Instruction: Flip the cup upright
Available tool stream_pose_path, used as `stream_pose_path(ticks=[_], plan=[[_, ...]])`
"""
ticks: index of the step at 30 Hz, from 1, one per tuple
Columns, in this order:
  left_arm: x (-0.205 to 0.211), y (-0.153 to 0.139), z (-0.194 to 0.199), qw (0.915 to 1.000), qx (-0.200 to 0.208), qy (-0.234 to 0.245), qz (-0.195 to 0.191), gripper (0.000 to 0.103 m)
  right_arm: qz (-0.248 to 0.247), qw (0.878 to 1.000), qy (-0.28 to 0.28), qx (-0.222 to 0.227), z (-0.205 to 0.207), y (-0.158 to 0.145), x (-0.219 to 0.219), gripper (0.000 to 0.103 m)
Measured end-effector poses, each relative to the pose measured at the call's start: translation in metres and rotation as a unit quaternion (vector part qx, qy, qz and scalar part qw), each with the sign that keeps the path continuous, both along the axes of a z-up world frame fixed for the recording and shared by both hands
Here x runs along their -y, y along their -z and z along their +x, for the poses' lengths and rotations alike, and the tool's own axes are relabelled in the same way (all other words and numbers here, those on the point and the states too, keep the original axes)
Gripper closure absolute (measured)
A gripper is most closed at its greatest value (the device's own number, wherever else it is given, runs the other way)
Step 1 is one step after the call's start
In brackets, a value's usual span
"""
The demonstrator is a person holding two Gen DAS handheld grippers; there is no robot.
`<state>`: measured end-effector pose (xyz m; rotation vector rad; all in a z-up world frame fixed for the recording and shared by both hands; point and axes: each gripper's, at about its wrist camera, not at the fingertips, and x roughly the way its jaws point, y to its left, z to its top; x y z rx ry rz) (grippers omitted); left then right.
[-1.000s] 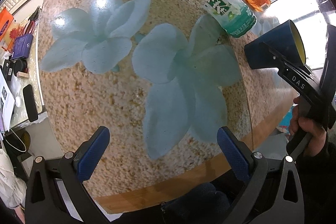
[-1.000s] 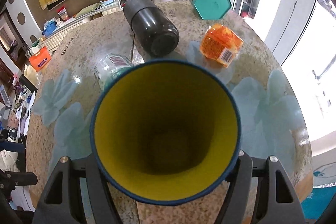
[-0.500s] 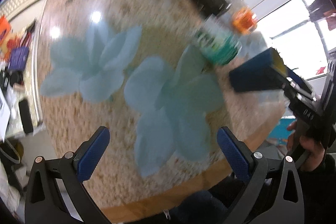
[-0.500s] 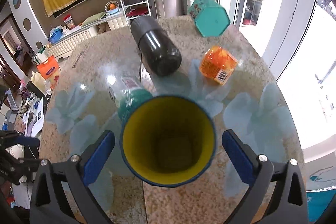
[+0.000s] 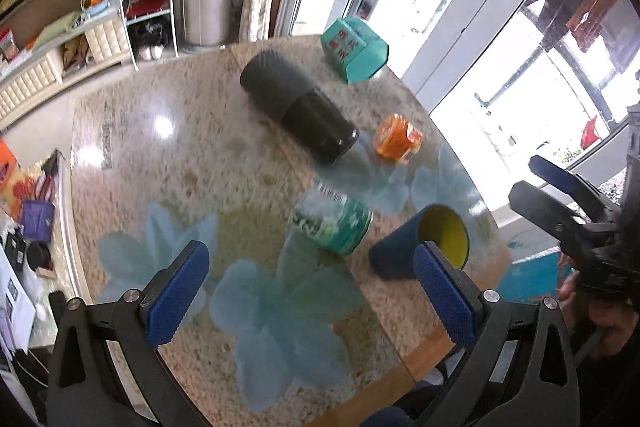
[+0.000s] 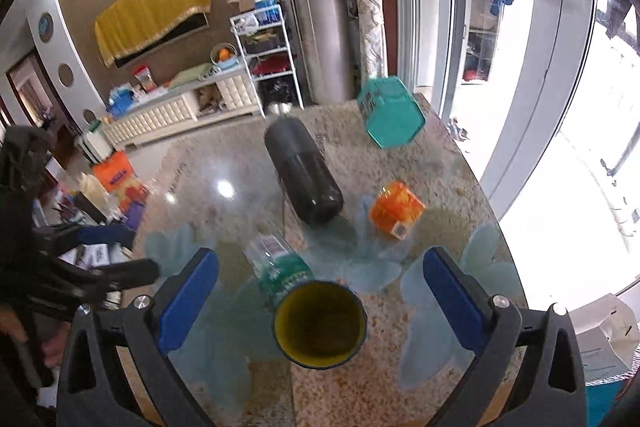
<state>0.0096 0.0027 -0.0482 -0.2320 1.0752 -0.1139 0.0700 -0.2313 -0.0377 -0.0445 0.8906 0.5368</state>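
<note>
The dark blue cup [image 6: 320,323] with a yellow inside stands upright on the stone table, mouth up, near its front edge. It also shows in the left wrist view [image 5: 420,247], partly behind my left finger. My right gripper [image 6: 320,303] is open and empty, raised above and behind the cup, fingers clear of it. It shows at the right edge of the left wrist view [image 5: 560,195]. My left gripper [image 5: 308,295] is open and empty, above the table, left of the cup.
A green-labelled bottle [image 6: 280,267] lies right behind the cup. A black flask [image 6: 304,171] lies on its side further back. An orange jar [image 6: 396,207] and a teal hexagonal box [image 6: 388,111] sit toward the window side. The table edge [image 5: 420,351] runs close in front.
My right gripper has opened, let go of the cup and drawn back upward. The cup now stands on the table. My left gripper has lifted and tilted up, showing more of the room.
</note>
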Motion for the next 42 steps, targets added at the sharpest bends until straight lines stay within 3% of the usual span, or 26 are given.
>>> stream_pose_path(ticks=[4, 13, 27, 42], plan=[[0.012, -0.017, 0.004, 0.9998, 0.014, -0.009, -0.009, 0.0, 0.004, 1.0, -0.002, -0.012, 0.008, -0.004, 0.002, 0.0], [0.046, -0.038, 0.007, 0.9985, 0.032, -0.041, 0.018, 0.0, 0.023, 0.999, -0.024, -0.037, 0.024, 0.001, 0.014, 0.0], [0.078, -0.023, 0.008, 0.9946, 0.032, -0.096, 0.025, 0.0, 0.035, 0.995, -0.075, -0.058, 0.032, 0.003, 0.038, 0.0], [0.088, -0.021, 0.016, 0.9948, 0.019, -0.096, 0.03, 0.0, 0.05, 0.992, -0.089, -0.077, 0.037, 0.004, 0.045, 0.0]])
